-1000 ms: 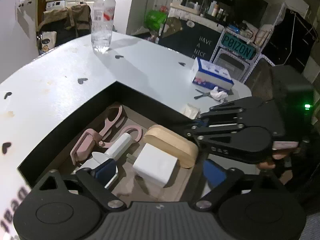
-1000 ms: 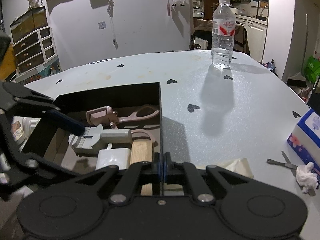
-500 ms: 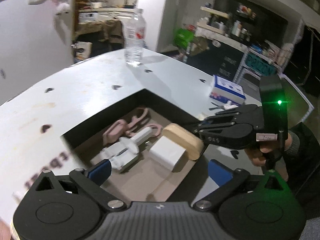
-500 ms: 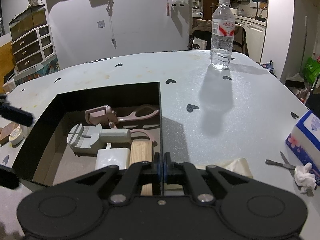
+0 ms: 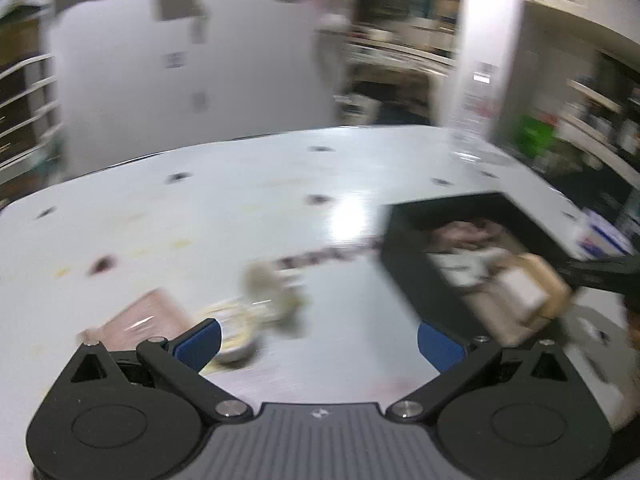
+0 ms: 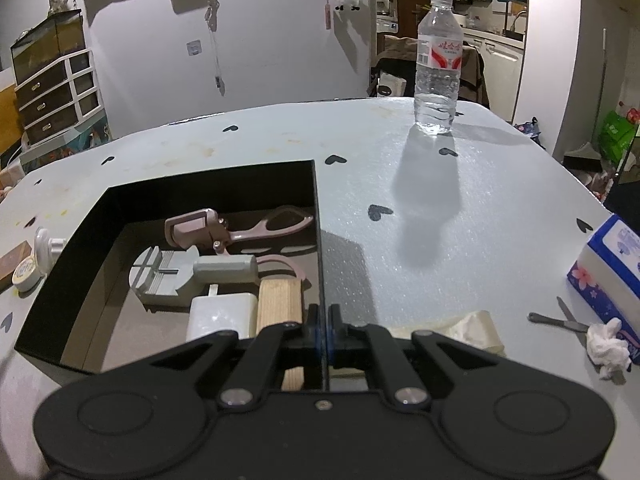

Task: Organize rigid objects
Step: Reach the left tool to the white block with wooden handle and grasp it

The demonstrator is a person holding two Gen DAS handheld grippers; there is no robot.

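Right gripper [image 6: 323,330] on box wall [image 6: 319,240] (clamped)

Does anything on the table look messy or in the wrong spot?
Yes. A crumpled white tissue lies loose beside the blue tissue box, with small metal clippers next to it. A little round tin still sits outside the black box, left of it, not yet put away.

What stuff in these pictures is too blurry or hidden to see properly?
- Left wrist view: motion blur smears the small things on the table ahead of the open left tool; what they are is unclear.
- Right wrist view: the right tool covers the wooden block's near end.
- Right wrist view: the tissue box is cut off by the edge.
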